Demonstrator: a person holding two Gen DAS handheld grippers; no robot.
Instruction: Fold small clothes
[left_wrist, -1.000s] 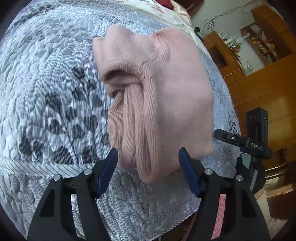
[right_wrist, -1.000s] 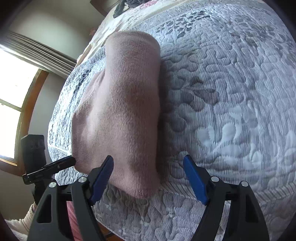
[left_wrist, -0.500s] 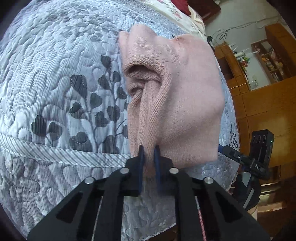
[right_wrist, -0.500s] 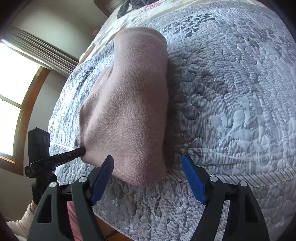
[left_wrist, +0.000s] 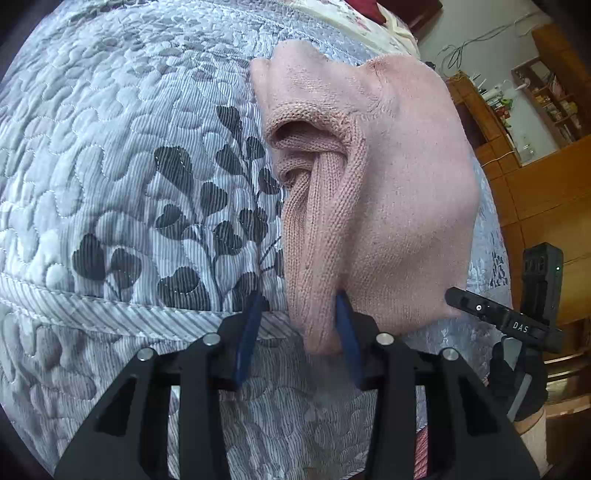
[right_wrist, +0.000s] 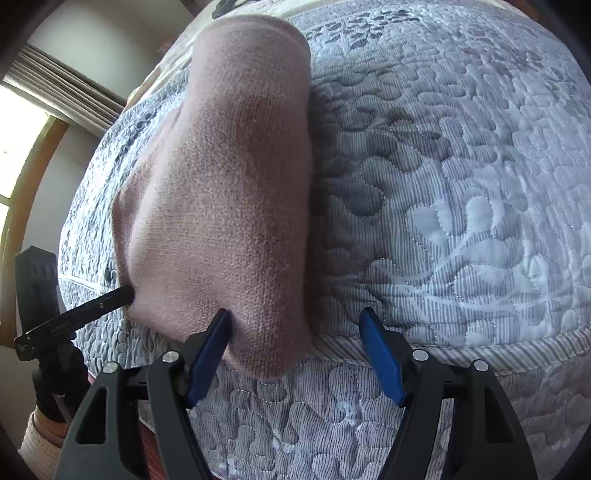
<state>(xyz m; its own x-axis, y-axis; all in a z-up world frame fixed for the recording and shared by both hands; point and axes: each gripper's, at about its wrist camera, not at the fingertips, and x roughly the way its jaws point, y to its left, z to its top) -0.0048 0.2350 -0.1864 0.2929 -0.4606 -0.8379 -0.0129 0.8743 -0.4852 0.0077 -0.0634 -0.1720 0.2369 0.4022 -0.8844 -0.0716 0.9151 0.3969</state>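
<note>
A: In the left view, our left tongs (left_wrist: 301, 314) stand part open, the sweater (left_wrist: 384, 206) and its ribbed fold lying between the pads, unpinched. If we lift now it could slip out. The bed (left_wrist: 110, 184) edge sits just below; open quilt lies left.

B: In the right view, our right tongs (right_wrist: 295, 339) gape wide, the sweater's near corner against the left pad. Closing here may catch only one layer. Right of the tongs, room is clear.
</note>
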